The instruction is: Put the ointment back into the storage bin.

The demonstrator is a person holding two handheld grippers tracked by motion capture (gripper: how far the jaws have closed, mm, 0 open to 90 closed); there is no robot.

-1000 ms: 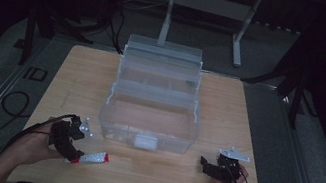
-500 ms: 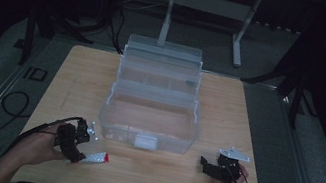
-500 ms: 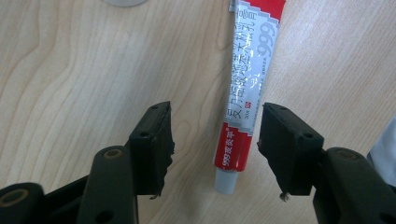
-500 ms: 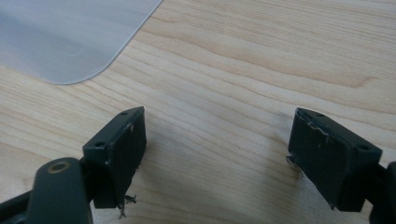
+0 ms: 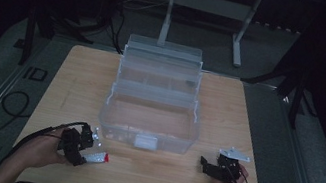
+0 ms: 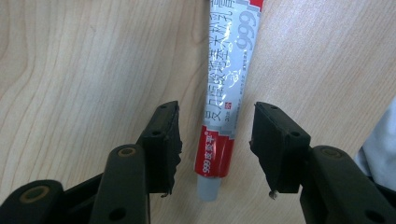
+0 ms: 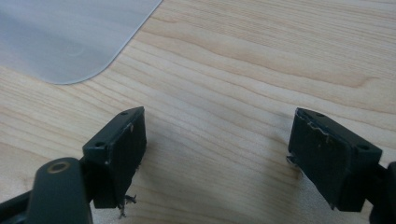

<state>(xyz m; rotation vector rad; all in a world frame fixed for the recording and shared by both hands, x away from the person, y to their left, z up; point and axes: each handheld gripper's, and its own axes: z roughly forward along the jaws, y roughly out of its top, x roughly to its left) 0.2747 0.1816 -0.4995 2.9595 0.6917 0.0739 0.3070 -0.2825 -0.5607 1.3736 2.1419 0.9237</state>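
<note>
Left gripper (image 6: 215, 144): sitting low in the lower left of the high view, jaws spread and straddling the tube's cap end, neither jaw touching it.
Tube (image 6: 227, 88): red and white, lying flat on the wooden table (image 5: 248, 116), running up the middle of the left gripper view.
Right gripper (image 7: 217, 154): resting at lower right of the high view, jaws gaping wide over bare wood.
Clear box (image 5: 151, 115): standing open at table centre, its corner showing upper left in the right gripper view.

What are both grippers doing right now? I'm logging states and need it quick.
Left gripper: open, jaws either side of the tube lying on the table, not clamped.
Right gripper: open, holding nothing.
</note>
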